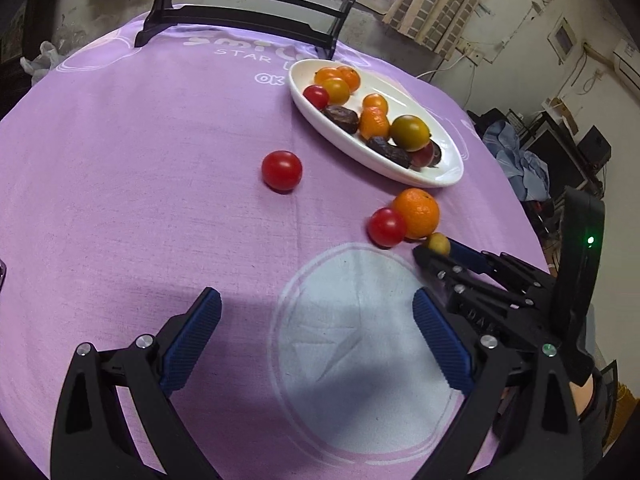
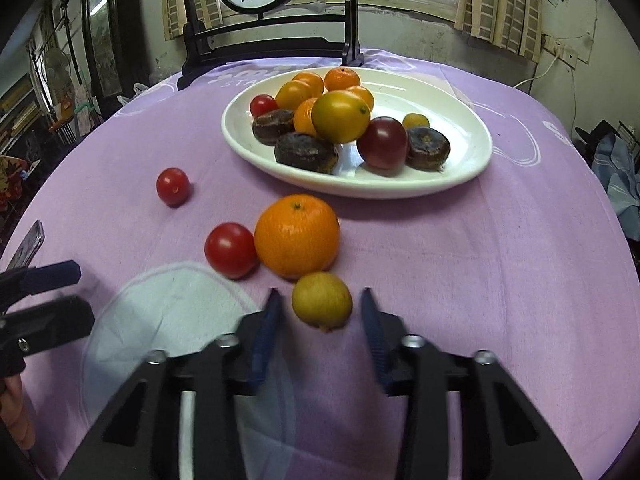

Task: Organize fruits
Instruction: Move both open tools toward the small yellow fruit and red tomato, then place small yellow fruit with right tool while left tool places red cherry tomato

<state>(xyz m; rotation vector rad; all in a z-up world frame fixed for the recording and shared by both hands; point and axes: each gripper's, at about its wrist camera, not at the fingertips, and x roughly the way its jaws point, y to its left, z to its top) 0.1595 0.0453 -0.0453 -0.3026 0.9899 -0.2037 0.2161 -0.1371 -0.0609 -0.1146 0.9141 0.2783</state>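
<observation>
As I read both wrist views, the entries run from largest item to smallest.

Tablecloth (image 2: 480, 260): purple, covering a round table; I see open cloth to the right of the loose fruit and on the near left, and the table edge curves away on the far right.

Plate (image 2: 460, 184): white oval dish at the far centre, already holding mandarins, tomatoes and dark fruits; its near rim lies just beyond the orange, and bare plate shows on its right side.

Right gripper (image 2: 322, 304): jaws parted narrowly, one finger on each side of the small yellow fruit, not yet touching it as far as I can tell.

Left gripper (image 1: 316, 308): jaws wide and holding nothing, hovering over the pale circle printed on the cloth.

Orange (image 2: 297, 235): loose on the cloth, touching the near tomato (image 2: 230, 250) on its left.

Far tomato (image 2: 172, 186): alone, well apart to the left.

Yellow fruit (image 2: 322, 300): the item in hand, just near of the orange.

Advice: I would close squarely across its middle, lift straight up before travelling so the orange is not nudged, then set it on the plate's bare right side.
</observation>
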